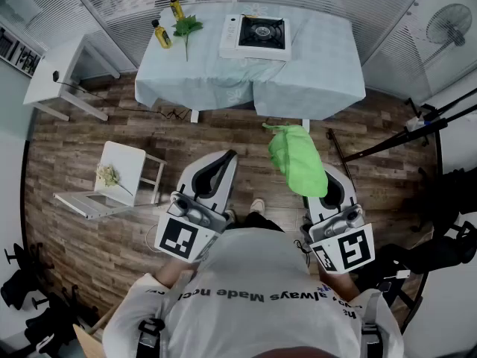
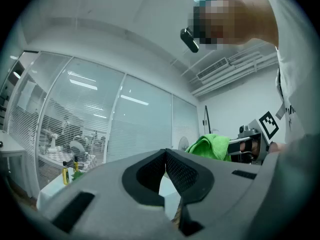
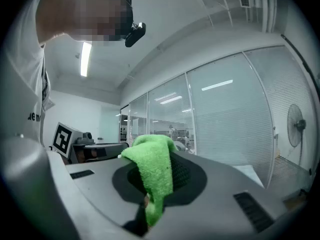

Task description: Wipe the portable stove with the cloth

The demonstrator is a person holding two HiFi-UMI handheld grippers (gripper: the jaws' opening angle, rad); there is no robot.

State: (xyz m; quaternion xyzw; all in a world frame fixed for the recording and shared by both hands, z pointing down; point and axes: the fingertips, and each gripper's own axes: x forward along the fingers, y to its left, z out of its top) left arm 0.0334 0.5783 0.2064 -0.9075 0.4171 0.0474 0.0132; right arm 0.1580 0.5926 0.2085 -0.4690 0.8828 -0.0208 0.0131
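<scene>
Stove: white portable gas stove w/ black burner top (image 1: pixel 253 36). It sits flat on the far table, near the table's middle and well apart from both grippers. I see nothing touching it.
Cloth: bright green fuzzy cloth (image 1: pixel 298 159). It's off the table and up in the air over the wood floor (image 1: pixel 89 230), on my near side of the table. It's bunched at the top and drapes down over the jaw tips.
Right gripper (image 1: pixel 334 192): jaws pinched onto the green cloth. The right gripper view shows the cloth (image 3: pixel 152 174) folded over the pads and hanging down betw. them.
Left gripper (image 2: pixel 165 151): jaw tips pressed together w/ nothing betw. them. In the head view it's held low beside the right one, just apart (image 1: pixel 212 177).
Table: covered w/ a pale blue-green tablecloth (image 1: pixel 313 88) that hangs over the front edge.
Bottles: two small yellow bottles w/ dark caps (image 1: pixel 168 19) at the table's left end, well left of the stove.
Sprig: green leafy stem (image 1: pixel 186 30) lying just right of the bottles, betw. them and the stove.
Stool: small white stool (image 1: pixel 123 166) on the floor to my left, w/ a pale dried flower sprig on it.
Fan: white standing fan (image 1: pixel 447 24) at far right, behind the glass.
</scene>
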